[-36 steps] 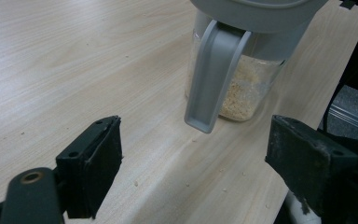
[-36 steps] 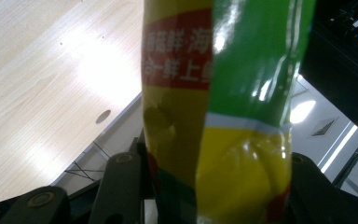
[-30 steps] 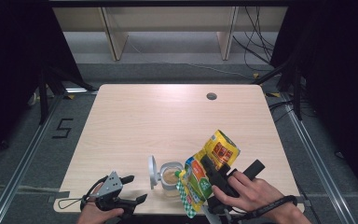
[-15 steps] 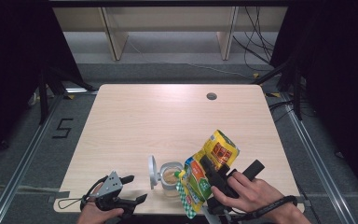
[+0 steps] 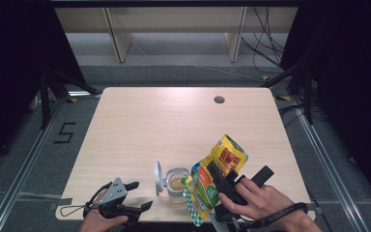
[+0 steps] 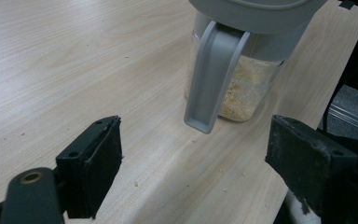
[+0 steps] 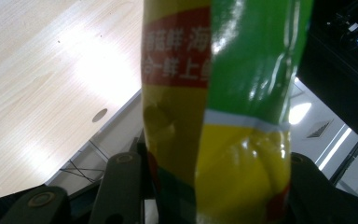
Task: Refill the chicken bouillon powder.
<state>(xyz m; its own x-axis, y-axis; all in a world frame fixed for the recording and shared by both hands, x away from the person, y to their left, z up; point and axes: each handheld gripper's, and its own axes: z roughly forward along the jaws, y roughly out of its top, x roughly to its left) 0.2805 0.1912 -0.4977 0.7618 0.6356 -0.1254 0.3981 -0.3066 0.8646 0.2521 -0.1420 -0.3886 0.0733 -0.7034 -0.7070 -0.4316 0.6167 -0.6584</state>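
On the near edge of the wooden table (image 5: 183, 125), largest thing first: the yellow-green snack bag (image 5: 212, 181) is clamped between the jaws of the right gripper (image 5: 222, 186), jaws partway closed and pressing its sides, bag tipped with its low end over the jar, presumably so the contents pour in. The right hand (image 5: 258, 200) holds that gripper at an angle for the pour. The clear jar (image 5: 176, 182) stands just beside the bag, near the table's front edge, with beige crumbs in the bottom; its grey hinged lid (image 5: 158, 178) is flipped open and stands up on the left, likely to keep the mouth free. The left gripper (image 5: 133, 200) rests low at the front-left, jaws wide apart with nothing between them, aimed at the jar (image 6: 235, 79), probably ready to steady it.
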